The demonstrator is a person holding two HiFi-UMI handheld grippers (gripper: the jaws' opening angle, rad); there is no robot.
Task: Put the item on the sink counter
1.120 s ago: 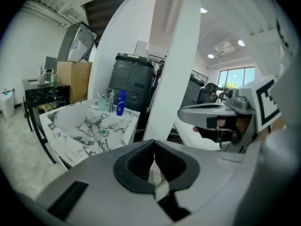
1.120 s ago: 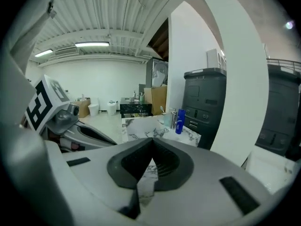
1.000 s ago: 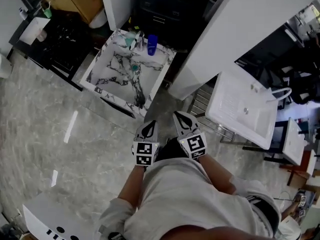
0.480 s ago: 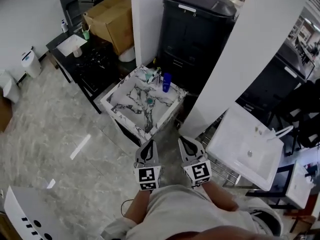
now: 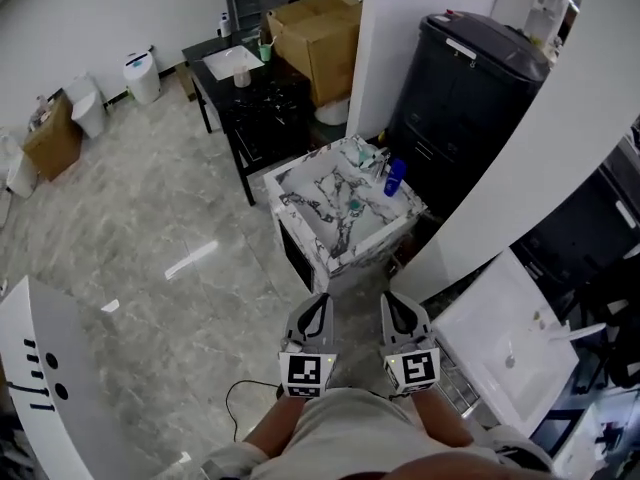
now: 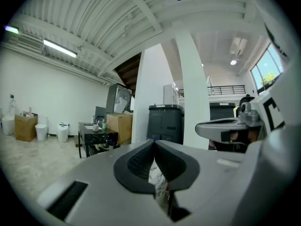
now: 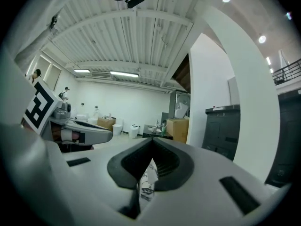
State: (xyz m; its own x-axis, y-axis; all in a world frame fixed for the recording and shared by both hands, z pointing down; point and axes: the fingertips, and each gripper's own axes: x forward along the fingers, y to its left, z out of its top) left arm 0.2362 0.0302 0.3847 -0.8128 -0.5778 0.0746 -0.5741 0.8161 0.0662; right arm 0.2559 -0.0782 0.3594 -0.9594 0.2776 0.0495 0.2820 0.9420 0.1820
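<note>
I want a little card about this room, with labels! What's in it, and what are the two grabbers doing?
Floor: glossy grey stone floor
Sink counter: white square counter with black marble veins, ahead of both grippers
On its rim: small blue bottle
Behind it: big black lidded bin
Further left: black table, brown cardboard box
Left gripper: jaws together, holding nothing
Right gripper: jaws together, holding nothing

Your head view is bright, evenly lit and sharp, with pale glare streaks on the glossy floor [image 5: 190, 260] at centre left. Both gripper views bulge fisheye-style, with black corners. In the left gripper view, a strip light [image 6: 60, 48] glows upper left and a window [image 6: 268, 72] flares at the right.
</note>
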